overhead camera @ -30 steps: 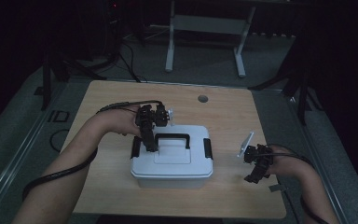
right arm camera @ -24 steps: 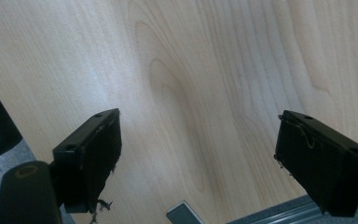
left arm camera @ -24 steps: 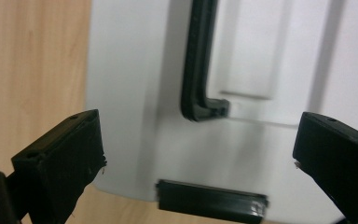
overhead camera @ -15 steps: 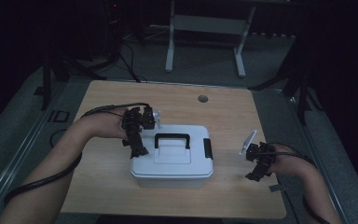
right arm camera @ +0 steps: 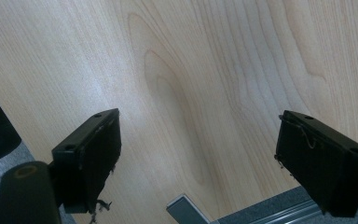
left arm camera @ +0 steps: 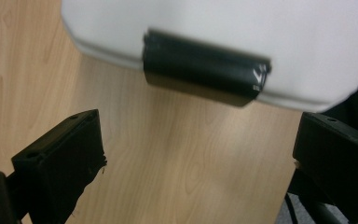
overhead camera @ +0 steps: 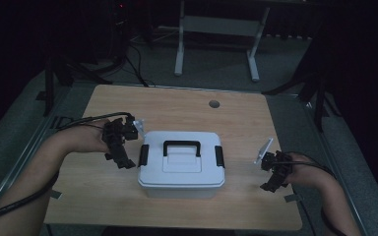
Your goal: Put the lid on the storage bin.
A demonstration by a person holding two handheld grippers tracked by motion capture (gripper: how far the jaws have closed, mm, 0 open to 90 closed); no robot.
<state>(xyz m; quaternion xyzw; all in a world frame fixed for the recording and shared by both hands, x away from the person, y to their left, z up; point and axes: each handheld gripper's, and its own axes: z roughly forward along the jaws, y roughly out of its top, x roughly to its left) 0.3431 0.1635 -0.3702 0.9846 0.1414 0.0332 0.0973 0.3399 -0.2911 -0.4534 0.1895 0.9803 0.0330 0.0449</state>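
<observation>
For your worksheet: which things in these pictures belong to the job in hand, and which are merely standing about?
Belonging to the job:
- white lidded box
- its left side latch
- left claw, open beside that latch
- right claw, open over bare table

Standing about:
- wooden table
- round cable hole
- metal stand on the floor

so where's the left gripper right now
In the high view the left gripper sits beside the white box's left end, jaws open, just off its black side latch.

A bare wooden table (overhead camera: pixel 187 105) has a round hole (overhead camera: pixel 214 104); a white desk frame (overhead camera: pixel 216 29) stands beyond.
</observation>
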